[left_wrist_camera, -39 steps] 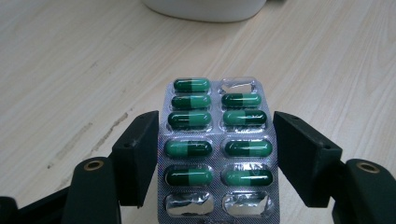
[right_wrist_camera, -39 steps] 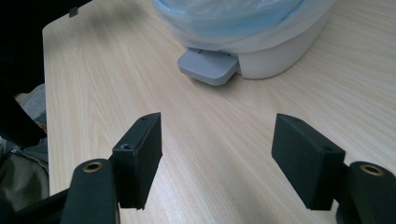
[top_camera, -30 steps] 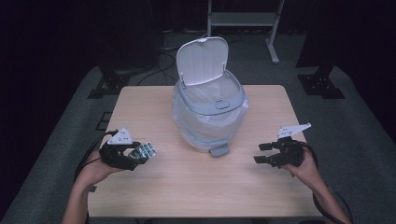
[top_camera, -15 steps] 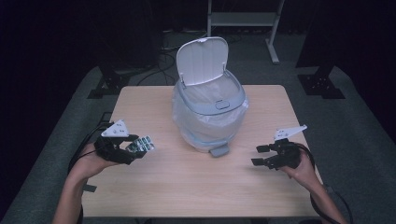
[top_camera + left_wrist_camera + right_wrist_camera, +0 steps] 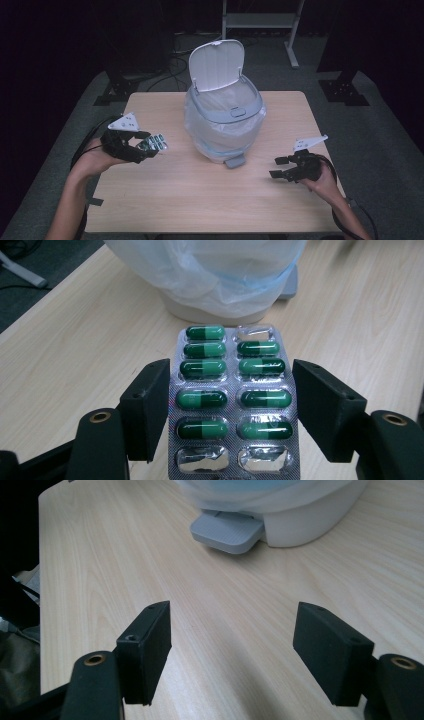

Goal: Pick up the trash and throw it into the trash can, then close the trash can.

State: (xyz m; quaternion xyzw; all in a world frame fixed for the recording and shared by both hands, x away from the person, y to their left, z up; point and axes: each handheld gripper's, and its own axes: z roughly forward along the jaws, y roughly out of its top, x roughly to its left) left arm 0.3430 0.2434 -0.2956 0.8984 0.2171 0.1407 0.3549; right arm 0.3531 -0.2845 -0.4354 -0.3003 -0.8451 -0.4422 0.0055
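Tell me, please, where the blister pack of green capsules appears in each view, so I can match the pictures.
High view: blister pack at left, held in the left tongs, beside the bin.
Left gripper view: blister pack at centre, between the jaws.
Right gripper view: not in it.
Shared landmark: the bin's grey pedal shows in the high and right gripper views.

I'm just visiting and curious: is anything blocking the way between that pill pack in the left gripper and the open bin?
Nothing visible does. The blister pack sits between the left gripper's jaws; bare table separates it from the bin, whose lid stands open.
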